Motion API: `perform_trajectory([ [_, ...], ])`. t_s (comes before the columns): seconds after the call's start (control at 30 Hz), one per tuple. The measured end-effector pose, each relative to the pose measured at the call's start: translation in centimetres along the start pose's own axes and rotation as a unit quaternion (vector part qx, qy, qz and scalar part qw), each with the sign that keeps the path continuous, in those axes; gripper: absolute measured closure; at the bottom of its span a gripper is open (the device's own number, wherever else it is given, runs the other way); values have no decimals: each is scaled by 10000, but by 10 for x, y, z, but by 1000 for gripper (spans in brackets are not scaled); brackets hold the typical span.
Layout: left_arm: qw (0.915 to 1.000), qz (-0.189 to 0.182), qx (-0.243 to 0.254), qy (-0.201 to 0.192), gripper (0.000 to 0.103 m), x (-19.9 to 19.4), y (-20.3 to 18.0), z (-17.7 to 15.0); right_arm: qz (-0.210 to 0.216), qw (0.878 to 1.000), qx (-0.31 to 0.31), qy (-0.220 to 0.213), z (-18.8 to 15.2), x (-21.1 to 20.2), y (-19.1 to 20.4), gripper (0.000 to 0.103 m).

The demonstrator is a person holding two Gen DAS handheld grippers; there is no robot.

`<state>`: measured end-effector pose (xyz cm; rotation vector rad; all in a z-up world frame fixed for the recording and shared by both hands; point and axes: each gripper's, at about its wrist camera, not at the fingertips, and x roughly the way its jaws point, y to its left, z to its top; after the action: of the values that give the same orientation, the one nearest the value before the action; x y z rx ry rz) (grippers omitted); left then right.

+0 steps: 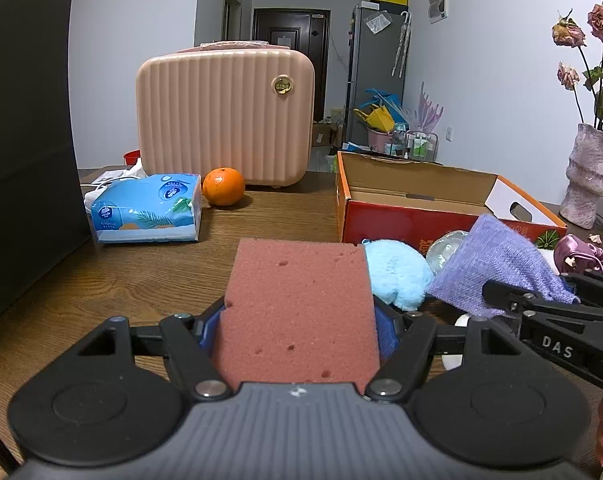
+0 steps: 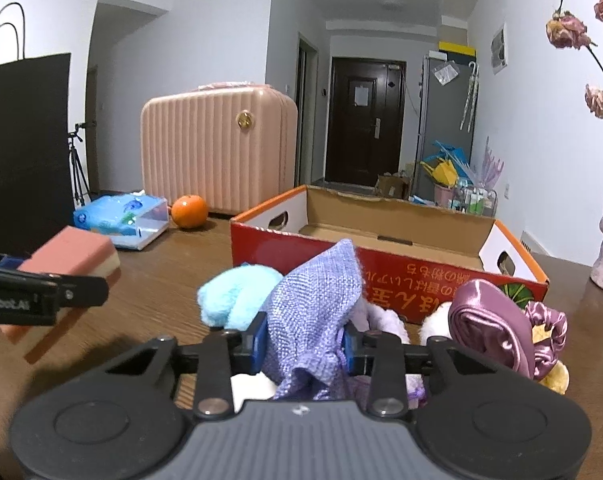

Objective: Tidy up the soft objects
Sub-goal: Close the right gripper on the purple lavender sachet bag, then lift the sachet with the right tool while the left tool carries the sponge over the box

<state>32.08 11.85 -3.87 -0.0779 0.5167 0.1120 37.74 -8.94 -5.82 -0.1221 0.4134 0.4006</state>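
Note:
My left gripper (image 1: 299, 324) is shut on a pink sponge (image 1: 297, 312) and holds it above the wooden table; the sponge also shows in the right wrist view (image 2: 67, 258). My right gripper (image 2: 303, 344) is shut on a purple woven cloth (image 2: 313, 316), which also shows in the left wrist view (image 1: 497, 264). A blue plush toy (image 1: 397, 274) lies in front of the open red cardboard box (image 1: 421, 200). A mauve satin scrunchie (image 2: 505, 328) and pale plush pieces lie beside the box (image 2: 381, 280).
A pink ribbed case (image 1: 225, 116), an orange (image 1: 223, 186) and a blue tissue pack (image 1: 149, 208) stand at the back left. A black paper bag (image 1: 21, 152) fills the left side. A vase of dried roses (image 1: 589, 176) stands at the far right.

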Motion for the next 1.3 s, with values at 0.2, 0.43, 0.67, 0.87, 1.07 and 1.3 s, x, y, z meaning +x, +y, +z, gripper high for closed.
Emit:
perform_trajectory([
  [0.2,10000,41,-4,-53,32,-2,0,0,67,9994,-78,-334,5,-19,4,71],
  [0.43,9998,59,-83,-151,32,-9,-1,4,107,9979,-63,-632,14,-37,3,71],
  [0.67,9995,14,-114,-291,32,-17,-9,17,173,9965,-51,-817,23,-48,-2,71],
  [0.87,9989,-79,-101,-461,32,-21,-21,29,172,9953,-16,-949,31,-52,-10,71],
  [1.07,9983,-164,-155,-542,32,-19,-34,41,148,9946,109,-1022,38,-52,-22,71],
  [1.3,9974,-273,-279,-611,32,-10,-48,56,86,9932,270,-1125,47,-53,-40,71],
])
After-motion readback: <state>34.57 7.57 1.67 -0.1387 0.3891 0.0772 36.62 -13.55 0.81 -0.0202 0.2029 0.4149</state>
